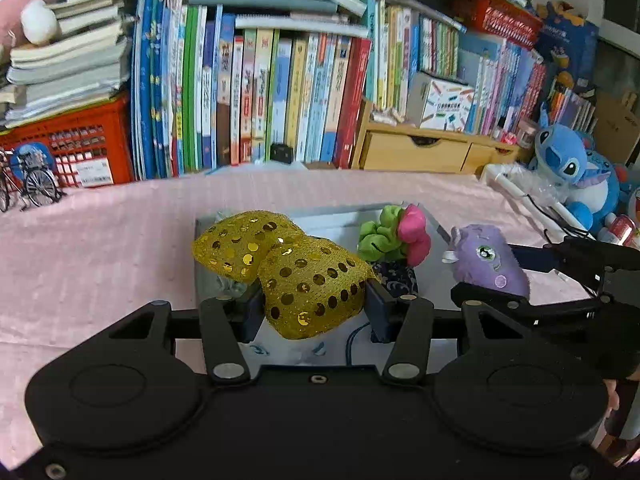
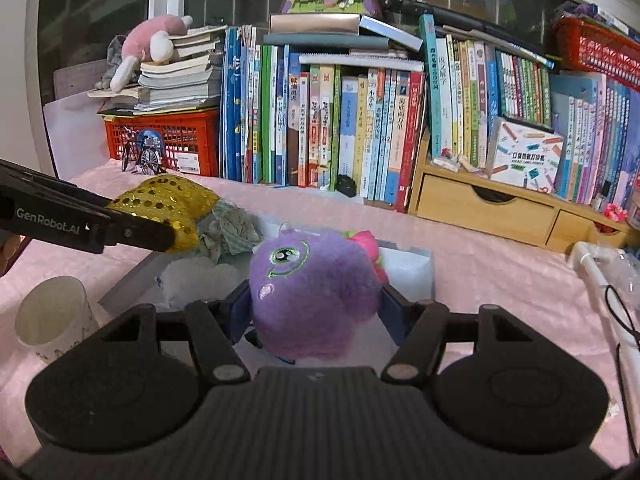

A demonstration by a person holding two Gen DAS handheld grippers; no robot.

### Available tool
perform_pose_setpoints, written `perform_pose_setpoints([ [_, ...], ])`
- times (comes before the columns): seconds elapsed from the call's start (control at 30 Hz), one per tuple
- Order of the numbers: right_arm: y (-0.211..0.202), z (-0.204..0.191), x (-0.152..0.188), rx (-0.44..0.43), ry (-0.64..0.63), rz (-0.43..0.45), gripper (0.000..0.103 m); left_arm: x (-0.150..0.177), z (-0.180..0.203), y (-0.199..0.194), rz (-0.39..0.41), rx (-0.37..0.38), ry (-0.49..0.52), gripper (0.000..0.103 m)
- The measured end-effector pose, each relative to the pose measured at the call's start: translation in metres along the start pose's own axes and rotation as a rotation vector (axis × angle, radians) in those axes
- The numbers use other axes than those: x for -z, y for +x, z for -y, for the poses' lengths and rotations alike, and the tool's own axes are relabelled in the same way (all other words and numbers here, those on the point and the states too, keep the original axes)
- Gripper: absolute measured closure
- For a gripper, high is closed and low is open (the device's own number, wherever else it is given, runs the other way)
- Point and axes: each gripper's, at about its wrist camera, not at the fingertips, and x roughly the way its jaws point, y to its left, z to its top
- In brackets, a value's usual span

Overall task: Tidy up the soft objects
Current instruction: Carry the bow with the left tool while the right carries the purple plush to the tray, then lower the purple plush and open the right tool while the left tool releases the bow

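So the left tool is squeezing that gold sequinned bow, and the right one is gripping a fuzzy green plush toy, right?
Not quite. The right gripper holds a fuzzy purple plush toy, not a green one, as the right wrist view shows. The left gripper does have its jaws on the gold sequinned bow.

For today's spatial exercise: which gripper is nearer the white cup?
Left. The left gripper, holding the gold sequinned bow, hangs just above the white cup; the right gripper sits farther right.
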Motion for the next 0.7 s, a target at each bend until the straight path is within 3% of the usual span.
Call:
perform_pose_setpoints([
  [0.13,0.013,0.003,-0.007,-0.010,0.028,-0.030,0.034,-0.020,-0.003,0.022,-0.075,0.005,-0.031,0.054],
  [0.27,0.026,0.009,-0.015,-0.029,0.073,-0.056,0.034,-0.031,-0.007,0.035,-0.098,0.027,-0.059,0.054],
  [0.7,0.063,0.000,-0.013,-0.035,0.028,-0.144,0.034,-0.024,-0.019,0.066,-0.180,0.002,-0.082,0.054],
])
